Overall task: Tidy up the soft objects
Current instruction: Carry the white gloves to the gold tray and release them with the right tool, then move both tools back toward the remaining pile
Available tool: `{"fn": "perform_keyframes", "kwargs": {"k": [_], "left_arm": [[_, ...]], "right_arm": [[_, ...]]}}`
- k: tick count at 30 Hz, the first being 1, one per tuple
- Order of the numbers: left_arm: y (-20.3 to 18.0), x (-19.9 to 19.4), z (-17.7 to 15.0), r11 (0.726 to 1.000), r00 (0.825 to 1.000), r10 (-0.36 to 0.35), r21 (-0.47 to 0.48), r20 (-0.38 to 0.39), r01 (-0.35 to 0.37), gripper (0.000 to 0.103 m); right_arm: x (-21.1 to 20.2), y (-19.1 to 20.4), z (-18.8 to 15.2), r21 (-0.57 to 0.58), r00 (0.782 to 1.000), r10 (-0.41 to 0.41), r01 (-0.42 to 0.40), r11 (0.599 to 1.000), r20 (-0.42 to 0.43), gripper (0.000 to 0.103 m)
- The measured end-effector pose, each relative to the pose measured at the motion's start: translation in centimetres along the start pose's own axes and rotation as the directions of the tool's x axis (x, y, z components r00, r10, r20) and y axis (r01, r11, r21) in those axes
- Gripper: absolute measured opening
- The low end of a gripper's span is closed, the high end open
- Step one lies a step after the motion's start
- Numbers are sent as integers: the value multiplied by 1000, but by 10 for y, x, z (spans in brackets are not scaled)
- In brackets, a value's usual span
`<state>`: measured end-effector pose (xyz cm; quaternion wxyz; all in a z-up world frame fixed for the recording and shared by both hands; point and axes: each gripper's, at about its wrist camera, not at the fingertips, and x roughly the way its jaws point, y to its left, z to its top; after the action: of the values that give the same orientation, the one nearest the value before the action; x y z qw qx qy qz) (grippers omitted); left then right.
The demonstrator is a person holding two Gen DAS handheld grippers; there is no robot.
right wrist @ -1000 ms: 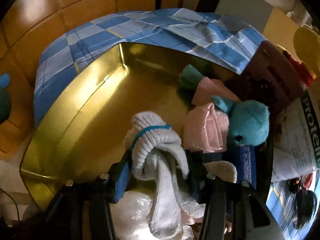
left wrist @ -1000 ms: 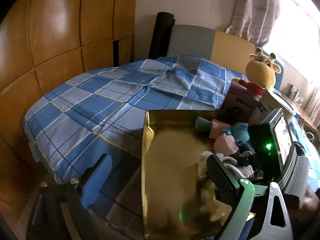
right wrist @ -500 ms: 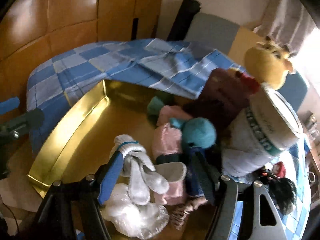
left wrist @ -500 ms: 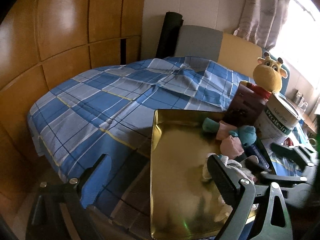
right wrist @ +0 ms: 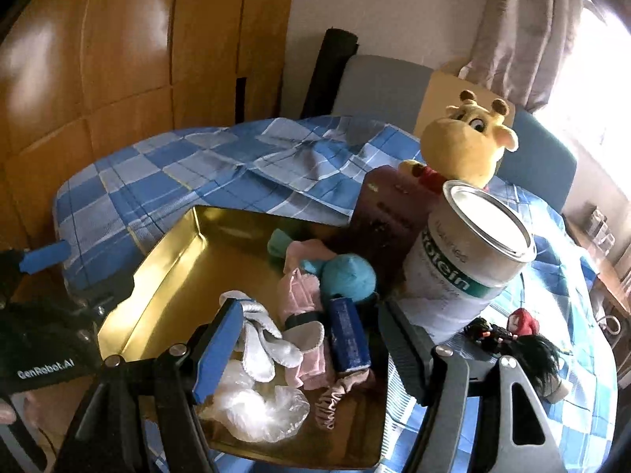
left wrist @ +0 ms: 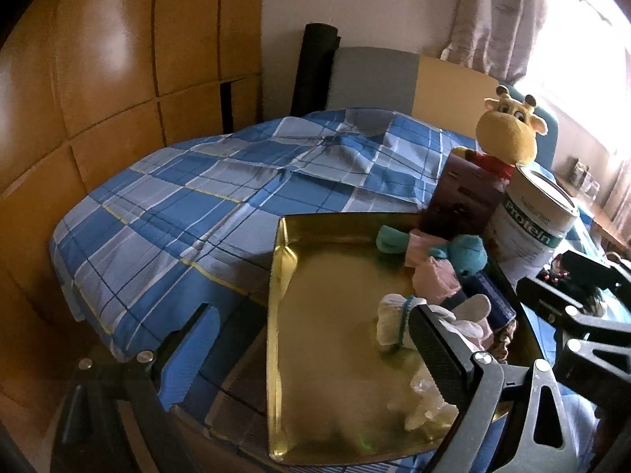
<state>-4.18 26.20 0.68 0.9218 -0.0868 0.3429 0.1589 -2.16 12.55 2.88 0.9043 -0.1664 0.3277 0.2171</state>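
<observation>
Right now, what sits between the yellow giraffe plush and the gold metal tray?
A dark maroon box stands between the giraffe plush and the tray, clearest in the right wrist view.

Blue-checked bed under gold tray, protein can, giraffe plush.

Both wrist views look down, close; share gold tray.

A gold metal tray lay on the bed, its left half bare. Along its right side sat a white rolled sock, a pink folded cloth, a teal plush toy, a clear plastic bag and a striped scrunchie.
</observation>
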Motion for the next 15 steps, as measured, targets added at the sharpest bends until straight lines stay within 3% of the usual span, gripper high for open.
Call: {"fn": "perform_keyframes", "kwargs": {"k": [15], "left_arm": [[-34, -4, -2, 996, 1000, -30, 87, -6, 31, 97]], "right_arm": [[-13, -29, -7, 45, 999, -34, 33, 998, 25, 72]]}}
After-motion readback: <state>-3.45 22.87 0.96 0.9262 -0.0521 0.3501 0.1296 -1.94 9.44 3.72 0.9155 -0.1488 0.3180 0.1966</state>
